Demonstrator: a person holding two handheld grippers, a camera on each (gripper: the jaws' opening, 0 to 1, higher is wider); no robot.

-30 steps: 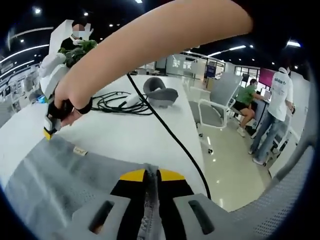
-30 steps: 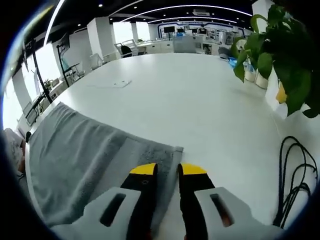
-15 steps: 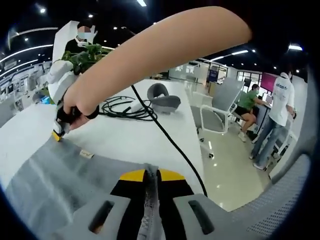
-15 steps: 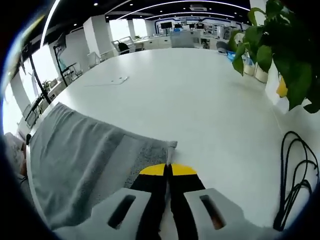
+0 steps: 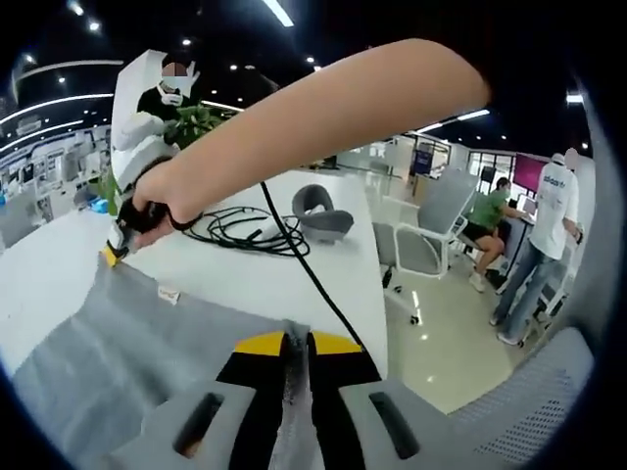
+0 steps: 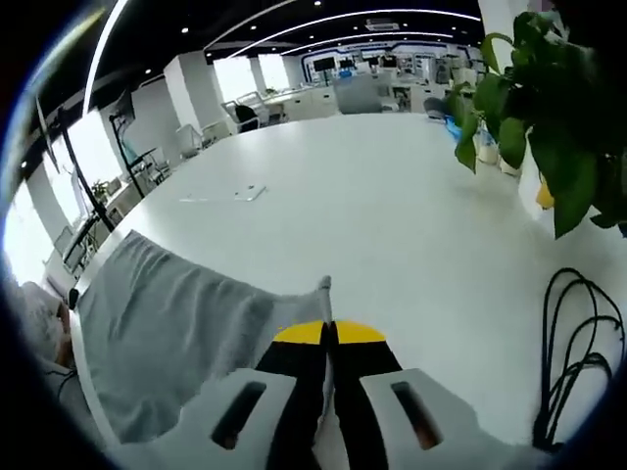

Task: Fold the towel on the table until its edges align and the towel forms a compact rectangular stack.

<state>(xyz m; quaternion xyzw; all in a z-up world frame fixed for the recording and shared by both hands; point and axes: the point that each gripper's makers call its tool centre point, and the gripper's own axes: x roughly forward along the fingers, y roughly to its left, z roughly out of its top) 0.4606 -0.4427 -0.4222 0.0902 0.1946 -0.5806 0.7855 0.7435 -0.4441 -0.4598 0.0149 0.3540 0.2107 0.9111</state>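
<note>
Black cables (image 5: 240, 227) and plant (image 6: 549, 117) flank the pinched towel (image 6: 176, 323) — table (image 6: 372, 206) beneath.

The desk (image 6: 392, 186) lies bare and open beyond the towel (image 6: 167, 323). A potted plant (image 6: 534, 108) crowds one edge, coiled black cables (image 6: 578, 362) lie beside it, with headphones (image 5: 318, 196) near the far corner.

Open-plan office: long white tables (image 6: 392, 196), swivel chairs (image 5: 428, 220), ceiling strip lights (image 6: 343, 17), potted plant (image 6: 549, 117).
</note>
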